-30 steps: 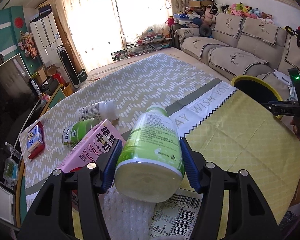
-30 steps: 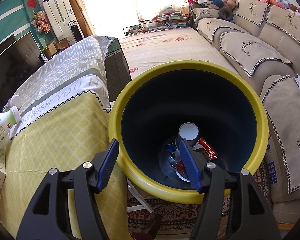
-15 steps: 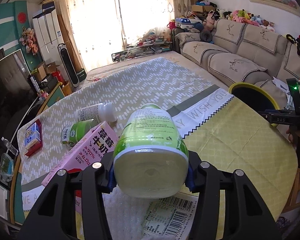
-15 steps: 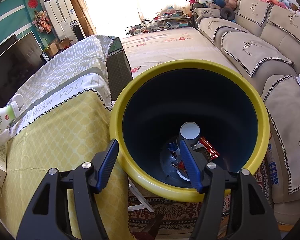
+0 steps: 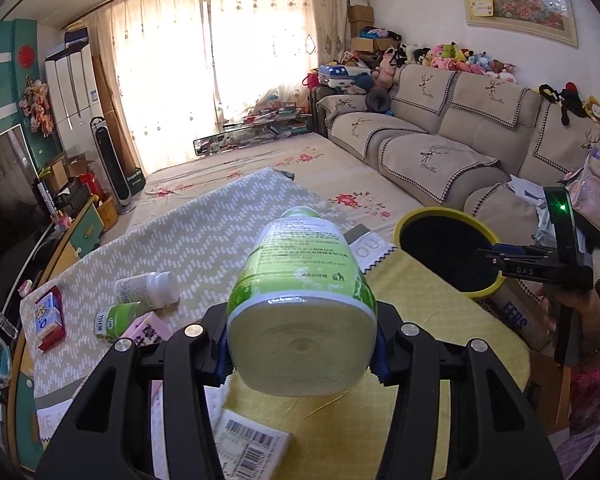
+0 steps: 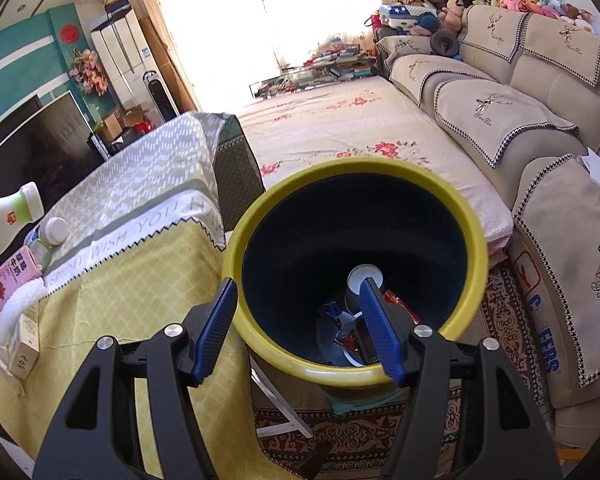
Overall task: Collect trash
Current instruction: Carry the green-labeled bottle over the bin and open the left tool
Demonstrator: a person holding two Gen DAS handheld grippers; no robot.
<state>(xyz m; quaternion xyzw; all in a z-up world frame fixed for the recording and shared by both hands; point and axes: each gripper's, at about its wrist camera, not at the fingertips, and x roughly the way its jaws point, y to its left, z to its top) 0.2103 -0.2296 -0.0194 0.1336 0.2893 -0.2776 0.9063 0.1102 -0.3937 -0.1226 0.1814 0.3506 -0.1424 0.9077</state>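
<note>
My left gripper (image 5: 300,354) is shut on a green-and-white plastic bottle (image 5: 300,292), held bottom-first toward the camera, above the table. The same bottle shows at the far left of the right wrist view (image 6: 4,220). The yellow-rimmed dark bin (image 5: 480,292) stands beyond the table's right edge; in the right wrist view its rim (image 6: 352,374) lies between the fingers of my right gripper (image 6: 296,332), which is open and holds nothing. A cup and wrappers (image 6: 360,308) lie inside the bin.
On the table lie a white-capped bottle (image 5: 148,286), a small green bottle (image 5: 114,320), a pink strawberry-milk carton (image 5: 148,328), a barcode label (image 5: 248,444) and a red-blue box (image 5: 48,318). A sofa (image 5: 460,140) runs along the right.
My left gripper has lifted the green bottle off the table and swung right, toward the bin. The right gripper has stayed open over the bin's rim, shifting slightly.
</note>
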